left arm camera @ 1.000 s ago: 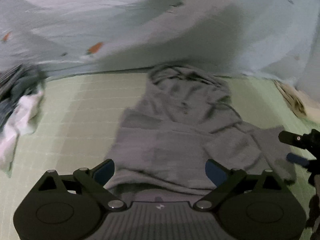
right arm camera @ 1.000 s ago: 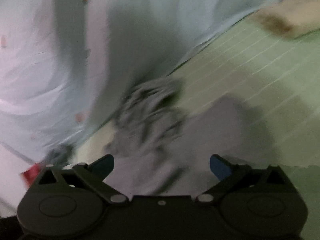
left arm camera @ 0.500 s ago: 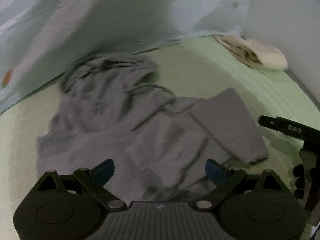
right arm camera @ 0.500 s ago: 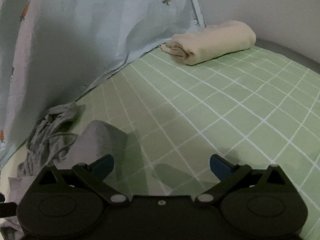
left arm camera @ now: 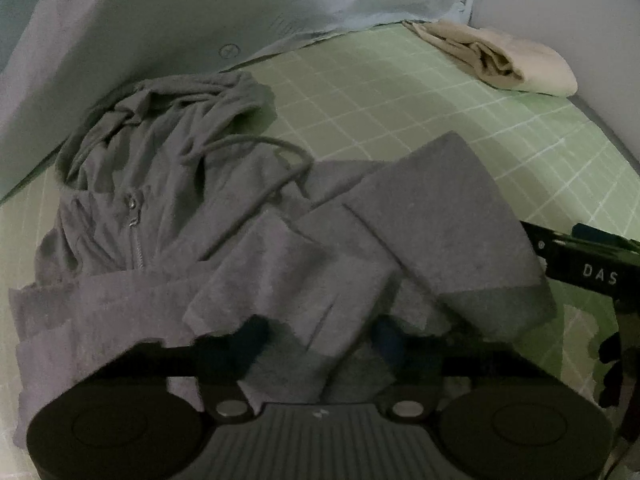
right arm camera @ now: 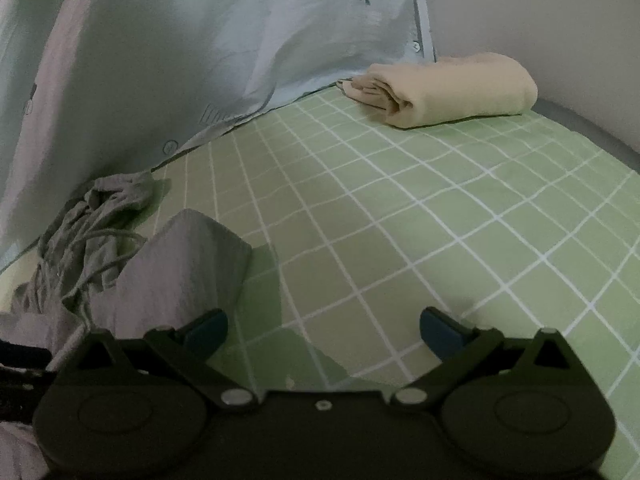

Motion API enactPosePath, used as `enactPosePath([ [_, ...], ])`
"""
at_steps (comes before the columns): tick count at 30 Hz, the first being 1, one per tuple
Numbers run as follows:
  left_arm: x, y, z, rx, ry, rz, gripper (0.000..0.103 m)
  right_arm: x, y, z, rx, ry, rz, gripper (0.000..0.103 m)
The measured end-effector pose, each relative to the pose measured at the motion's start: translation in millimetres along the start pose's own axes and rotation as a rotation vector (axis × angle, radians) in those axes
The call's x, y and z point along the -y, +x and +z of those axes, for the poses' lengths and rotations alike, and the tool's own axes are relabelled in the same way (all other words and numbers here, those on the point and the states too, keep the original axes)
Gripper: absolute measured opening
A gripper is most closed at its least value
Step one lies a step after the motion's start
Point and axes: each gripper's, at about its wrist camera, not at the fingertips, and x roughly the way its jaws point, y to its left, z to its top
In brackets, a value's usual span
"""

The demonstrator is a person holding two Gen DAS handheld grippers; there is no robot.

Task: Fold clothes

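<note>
A grey zip hoodie (left arm camera: pixel 248 216) lies on the green checked sheet (left arm camera: pixel 400 92), hood toward the curtain, both sleeves folded across its front. It also shows at the left of the right wrist view (right arm camera: pixel 168 264). My left gripper (left arm camera: pixel 320 332) is low over the hoodie's near hem, its jaws half closed and blurred around a fold of grey cloth. My right gripper (right arm camera: pixel 323 326) is open and empty over bare sheet, just right of the hoodie; its body shows in the left wrist view (left arm camera: pixel 588 268).
A rolled beige garment (right arm camera: pixel 444 88) lies at the far right corner, also in the left wrist view (left arm camera: pixel 500 60). A pale blue strawberry-print curtain (right arm camera: pixel 200 40) hangs along the back. A grey wall and bed edge (right arm camera: pixel 580 120) bound the right side.
My left gripper's jaws have narrowed from wide open and dropped closer to the hoodie's hem. The right gripper stays open and has barely moved since half a second ago.
</note>
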Motion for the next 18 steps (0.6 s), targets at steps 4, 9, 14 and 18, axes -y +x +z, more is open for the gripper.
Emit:
enactPosePath([
  [4,-1.9,-6.8,-0.7,0.031,-0.014,-0.019,0.015,-4.6,0.7,-0.7,-0.009,-0.024,-0.020,0.103],
  [9,-5.9,-36.3,1.0,0.132,0.005,0.022,0.005,-8.2,-2.5,-0.6,-0.030,-0.013,-0.017,0.103],
  [14,-32.6,-80.1,4.9,0.260,-0.082,0.060,0.005,-14.1,-12.7,-2.8,-0.027,-0.016,-0.005,0.103],
  [18,-58.9,-113.6,1.2,0.346,-0.154,0.116,0.005,-24.5,-24.5,-2.6,-0.004,-0.056,0.013,0.103],
])
